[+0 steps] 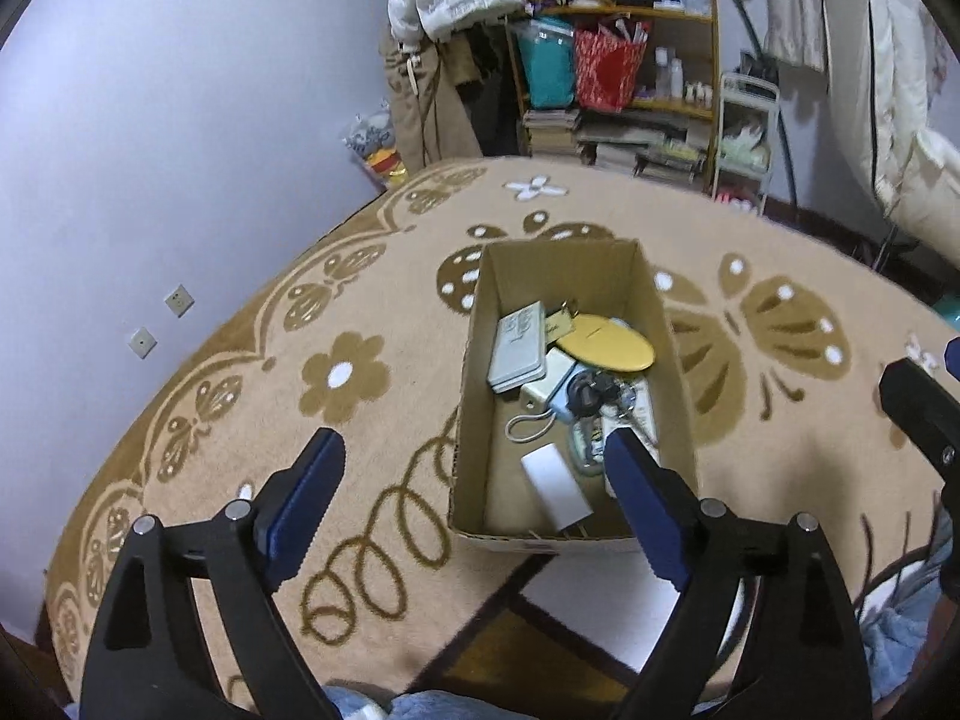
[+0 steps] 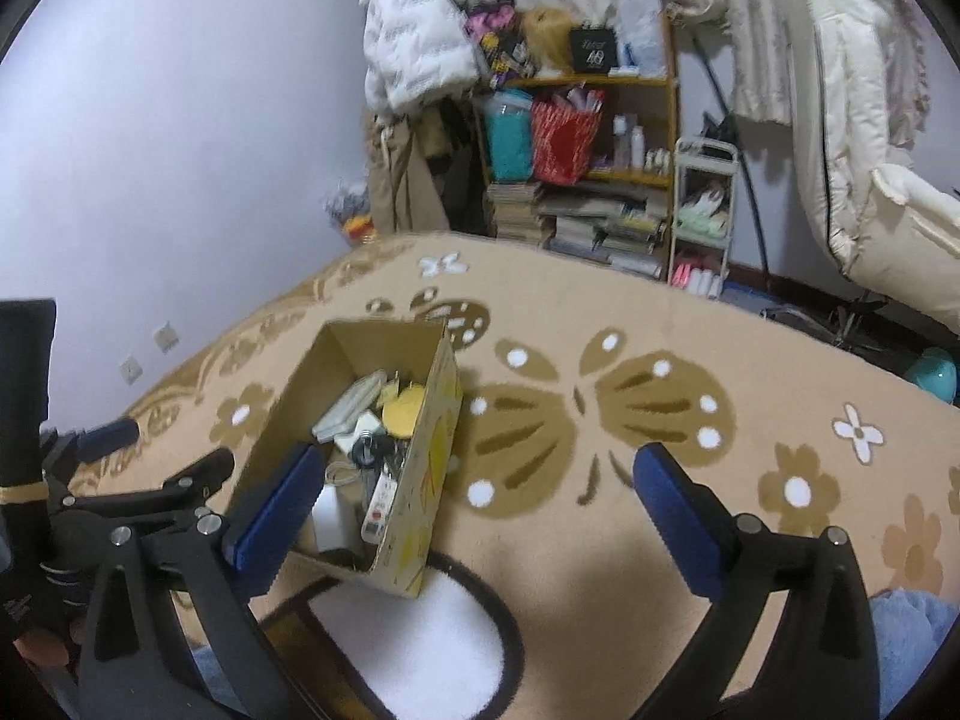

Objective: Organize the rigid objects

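Two blue-padded grippers are being held wide open and empty above the butterfly-patterned beige rug (image 1: 360,252). The open brown cardboard box (image 1: 474,360) (long axis running away) is lying nearer the left gripper (image 1: 474,462) than the right gripper (image 2: 480,474).

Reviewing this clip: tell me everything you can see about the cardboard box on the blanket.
The cardboard box is an open-topped rectangular carton of plain brown corrugated board, with no flaps visible. In the right wrist view its outer long side shows yellow printed markings. It sits upright on the beige butterfly-patterned blanket, its near end by a white patch. Inside lie small items in a loose pile, among them a grey flat case, a yellow oval disc and a white charger block. Neither gripper touches it.
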`<action>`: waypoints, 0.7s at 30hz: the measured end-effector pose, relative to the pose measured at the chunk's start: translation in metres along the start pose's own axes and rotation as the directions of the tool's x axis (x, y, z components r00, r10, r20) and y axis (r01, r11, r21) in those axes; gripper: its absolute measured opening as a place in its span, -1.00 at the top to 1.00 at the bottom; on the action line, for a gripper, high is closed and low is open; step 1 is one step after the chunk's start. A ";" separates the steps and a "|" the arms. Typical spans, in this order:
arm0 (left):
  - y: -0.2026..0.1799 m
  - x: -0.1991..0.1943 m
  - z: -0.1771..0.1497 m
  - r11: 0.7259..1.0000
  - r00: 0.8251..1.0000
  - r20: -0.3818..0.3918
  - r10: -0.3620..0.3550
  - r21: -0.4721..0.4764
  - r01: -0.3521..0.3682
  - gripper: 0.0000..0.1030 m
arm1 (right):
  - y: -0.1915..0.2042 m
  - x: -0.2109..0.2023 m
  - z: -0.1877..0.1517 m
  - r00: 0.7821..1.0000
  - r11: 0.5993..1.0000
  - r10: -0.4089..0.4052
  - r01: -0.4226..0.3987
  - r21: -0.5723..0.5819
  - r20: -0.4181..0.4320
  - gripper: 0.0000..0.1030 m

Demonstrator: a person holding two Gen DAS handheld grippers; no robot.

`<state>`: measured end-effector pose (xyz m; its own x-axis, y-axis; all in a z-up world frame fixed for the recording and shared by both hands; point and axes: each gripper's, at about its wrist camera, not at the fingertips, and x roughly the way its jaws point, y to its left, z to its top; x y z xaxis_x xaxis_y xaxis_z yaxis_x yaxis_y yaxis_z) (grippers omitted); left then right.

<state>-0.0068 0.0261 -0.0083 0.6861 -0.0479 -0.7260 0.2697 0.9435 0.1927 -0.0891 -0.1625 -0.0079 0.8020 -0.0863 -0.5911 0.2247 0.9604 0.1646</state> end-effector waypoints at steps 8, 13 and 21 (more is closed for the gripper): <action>-0.011 -0.033 -0.017 0.999 0.995 0.095 0.035 0.022 -0.037 -0.72 | -0.006 -0.029 -0.015 0.992 0.998 0.010 -0.017 0.056 0.128 -1.00; -0.015 -0.049 -0.028 0.999 0.990 0.137 0.036 0.014 -0.038 -0.75 | -0.006 -0.032 -0.025 0.990 0.998 0.016 -0.025 0.059 0.143 -1.00; -0.010 -0.066 -0.035 1.000 0.978 0.207 0.027 -0.017 -0.024 -0.78 | 0.000 -0.036 -0.043 0.990 0.998 0.040 -0.047 0.045 0.137 -1.00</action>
<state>-0.0785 0.0317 0.0148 0.8178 -0.0894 -0.5684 0.2421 0.9496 0.1990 -0.1414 -0.1485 -0.0208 0.8786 -0.0830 -0.4702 0.2115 0.9506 0.2274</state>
